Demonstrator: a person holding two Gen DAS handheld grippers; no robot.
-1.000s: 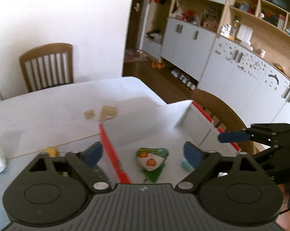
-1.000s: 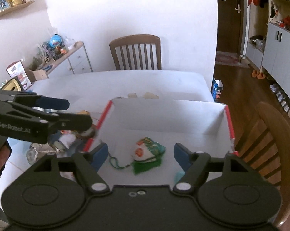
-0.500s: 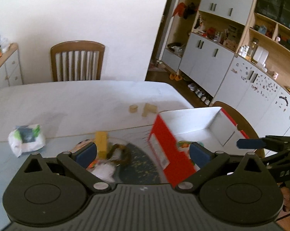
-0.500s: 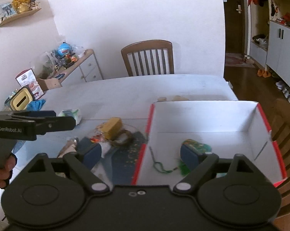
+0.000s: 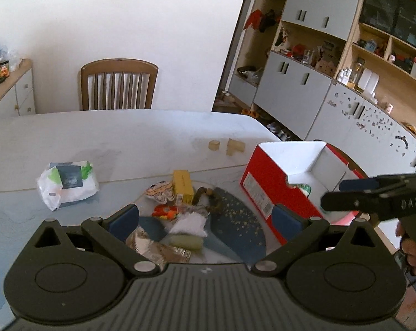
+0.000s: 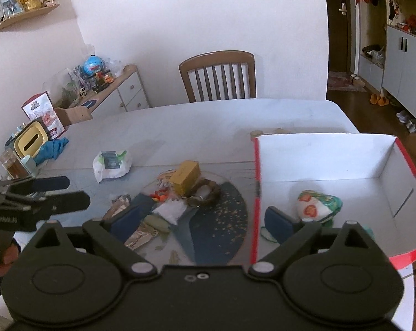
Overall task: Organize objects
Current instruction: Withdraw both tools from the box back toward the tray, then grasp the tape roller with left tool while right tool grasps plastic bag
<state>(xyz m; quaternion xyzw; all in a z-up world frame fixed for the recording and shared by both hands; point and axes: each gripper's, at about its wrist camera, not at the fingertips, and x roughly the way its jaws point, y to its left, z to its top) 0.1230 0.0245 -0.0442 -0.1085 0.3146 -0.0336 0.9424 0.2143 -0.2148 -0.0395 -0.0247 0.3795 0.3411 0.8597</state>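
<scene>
Both grippers empty, jaws wide. Left gripper [image 5: 205, 219] hangs over the pile [image 5: 177, 209] of small items on the dark mat [image 5: 235, 229], nothing between its pads. Right gripper [image 6: 201, 220] straddles the red wall of the box [image 6: 256, 171]: one pad over the pile, the other inside the box near the pouch [image 6: 316, 204]; its jaws have just been opening, and nothing sits between them but that wall. Task's things: pile lies on the mat just beside the box; yellow carton [image 5: 183, 183] at the pile's far edge; white packet [image 5: 67, 184] apart on the table [image 5: 125, 138]; pouch already in the box. Risks, as judged: the items overlap, so a close on the heap could pinch two at once or snag the brown loop [image 6: 208, 190] and drag its neighbours; foil and soft bags may slip from the pads; the right pad inside the box could catch the wall and shove the box on a sideways move. Against a second back: both views then looked into the box at the pouch; now both have swung toward the pile, the box off to the right.
</scene>
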